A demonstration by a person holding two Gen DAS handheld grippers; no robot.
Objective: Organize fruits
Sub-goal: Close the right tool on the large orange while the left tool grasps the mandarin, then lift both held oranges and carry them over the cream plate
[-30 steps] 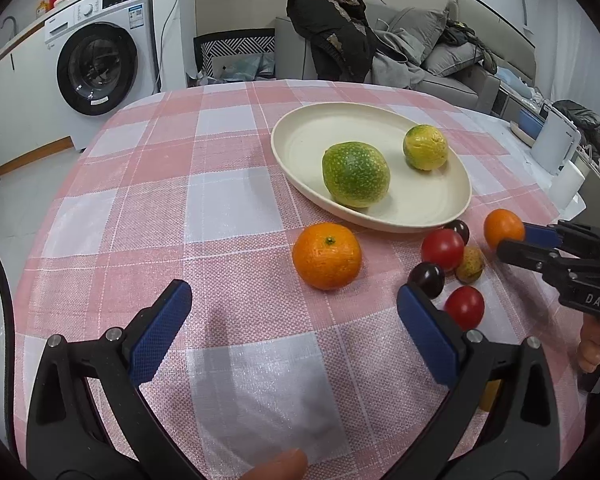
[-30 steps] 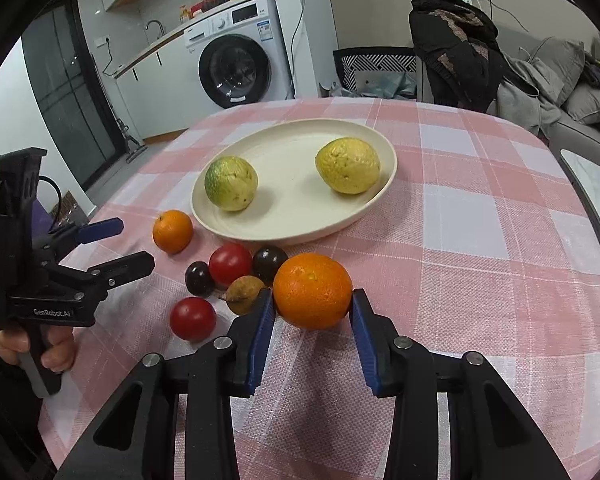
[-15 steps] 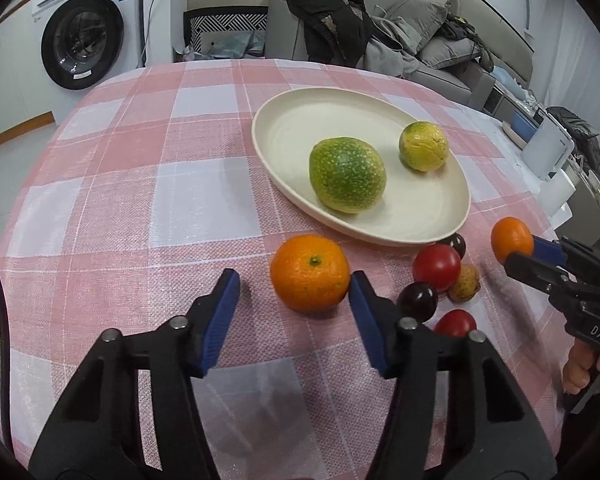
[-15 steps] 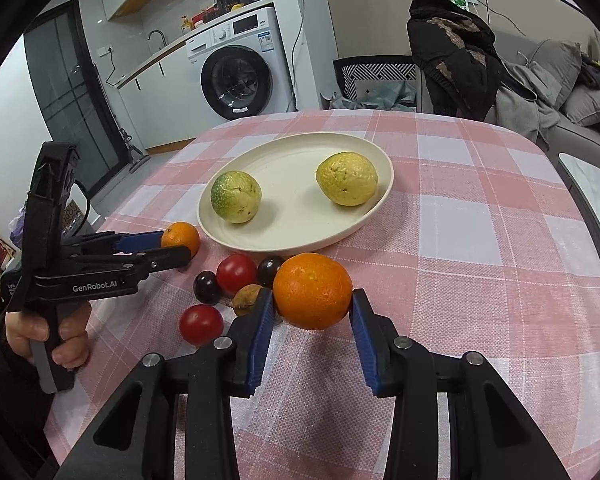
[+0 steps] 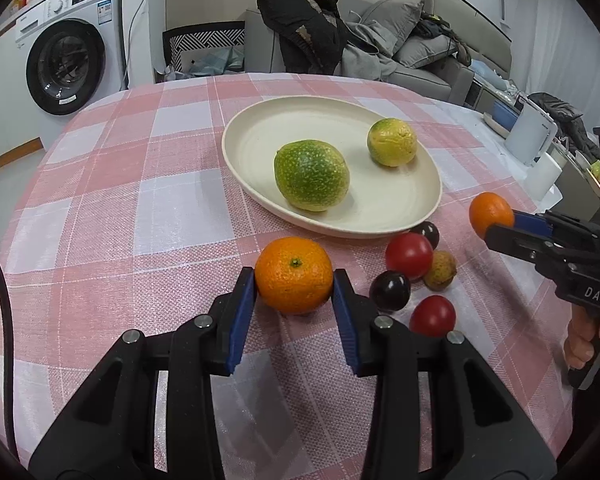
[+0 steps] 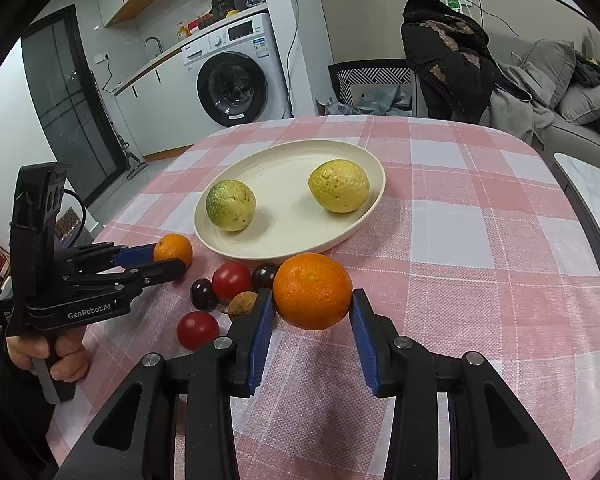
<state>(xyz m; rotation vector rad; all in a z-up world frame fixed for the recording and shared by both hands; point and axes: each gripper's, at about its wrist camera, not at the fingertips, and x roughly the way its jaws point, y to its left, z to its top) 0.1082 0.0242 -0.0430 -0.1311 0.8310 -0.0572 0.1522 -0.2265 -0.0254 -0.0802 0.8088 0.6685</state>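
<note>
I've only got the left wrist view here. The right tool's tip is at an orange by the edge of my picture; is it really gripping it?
Observer: Yes. The right wrist view shows both pads of the right tool pressed on the right tool's orange.
Operator: How does my tool look from there?
Observer: The left tool, whose jaws have just been closing, has the left tool's orange between its pads, and a hand wraps its handle.
Operator: The yellower fruit on the plate, is it green on the back?
Observer: No. On the plate, the yellower fruit shows only yellow from that side.
</note>
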